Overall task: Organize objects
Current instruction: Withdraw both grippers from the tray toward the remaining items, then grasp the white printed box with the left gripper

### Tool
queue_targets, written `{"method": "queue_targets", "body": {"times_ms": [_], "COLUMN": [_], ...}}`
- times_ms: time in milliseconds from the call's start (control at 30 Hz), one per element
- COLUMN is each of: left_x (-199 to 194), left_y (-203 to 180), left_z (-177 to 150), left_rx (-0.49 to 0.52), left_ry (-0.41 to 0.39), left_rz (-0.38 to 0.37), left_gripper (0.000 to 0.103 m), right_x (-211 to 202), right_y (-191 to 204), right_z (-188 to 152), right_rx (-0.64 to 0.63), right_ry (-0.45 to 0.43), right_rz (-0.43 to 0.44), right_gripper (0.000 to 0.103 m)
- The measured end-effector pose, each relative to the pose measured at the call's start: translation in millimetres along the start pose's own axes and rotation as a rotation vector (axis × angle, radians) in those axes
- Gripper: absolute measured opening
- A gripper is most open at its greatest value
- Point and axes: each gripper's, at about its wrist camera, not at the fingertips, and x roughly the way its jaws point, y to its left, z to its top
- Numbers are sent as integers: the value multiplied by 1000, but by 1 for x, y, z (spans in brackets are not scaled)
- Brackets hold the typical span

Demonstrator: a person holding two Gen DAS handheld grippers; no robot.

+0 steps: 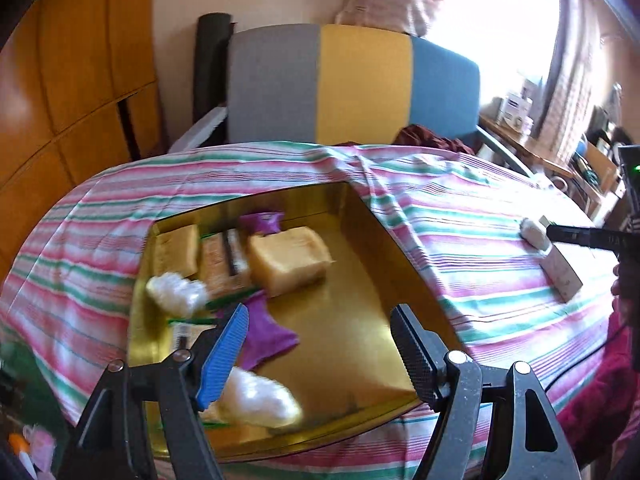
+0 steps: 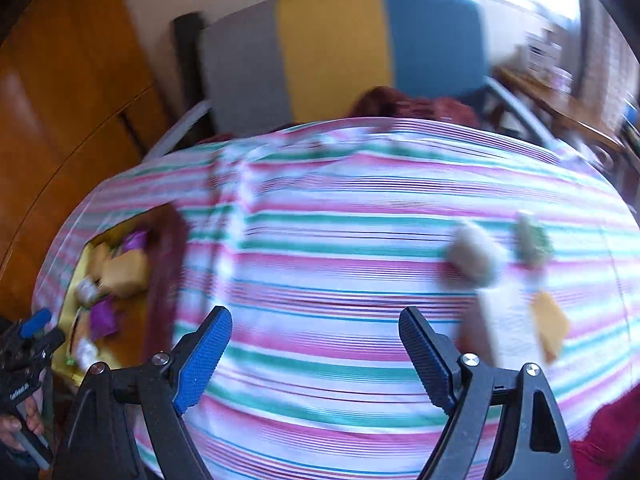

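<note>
The left gripper (image 1: 320, 344) hangs over a gold tin (image 1: 352, 280) that sits on a counter covered with a pink, green and white striped cloth (image 1: 240, 184). Its jaws are spread with nothing between them; 1 pad is blue, the other black.

Inside the tin lie 2 yellow blocks: a large one (image 1: 290, 264) near the middle and a smaller one (image 1: 180, 250) against the left wall. Between them is a pale packet (image 1: 224, 264). A purple wrapper (image 1: 262, 222) lies at the far wall and a purple cloth (image 1: 264, 332) nearer the camera. There are also 2 white fluffy bundles, one (image 1: 176, 294) at the left wall and one (image 1: 260, 398) at the near edge, just under the blue pad.

The right gripper (image 2: 316, 340) hovers above bare striped cloth, jaws spread wide and empty. The right wrist view is blurred. To its right on the cloth lie a grey-brown fuzzy thing (image 2: 472, 260), a greenish fuzzy thing (image 2: 532, 240), a white card (image 2: 508, 328) and a yellow piece (image 2: 552, 326), near each other; whether they touch cannot be told. These sit well apart from the tin.

Behind the counter stands a chair (image 1: 360, 80) with a grey, yellow and blue back.
</note>
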Motion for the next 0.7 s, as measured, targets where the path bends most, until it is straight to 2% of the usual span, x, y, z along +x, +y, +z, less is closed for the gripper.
{"method": "queue_targets", "body": {"times_ms": [267,467,700], "left_x": [10,27,64], "left_y": [-54,-103,-168], "left_z": [17,33,49], "left_rx": [94,154,206], "left_ry": [-3,24,114], "left_rz": [-90,-182,-283], "left_gripper": [74,74,74], "right_x": [-38,-55,-55], "right_y": [-112,-174,-208], "right_z": [-8,-25,-48], "right_rx": [310,517,649], "right_ry": [-84,-131,-158], "right_rz": [-170,-209,-207], "right_gripper": [87,87,87]}}
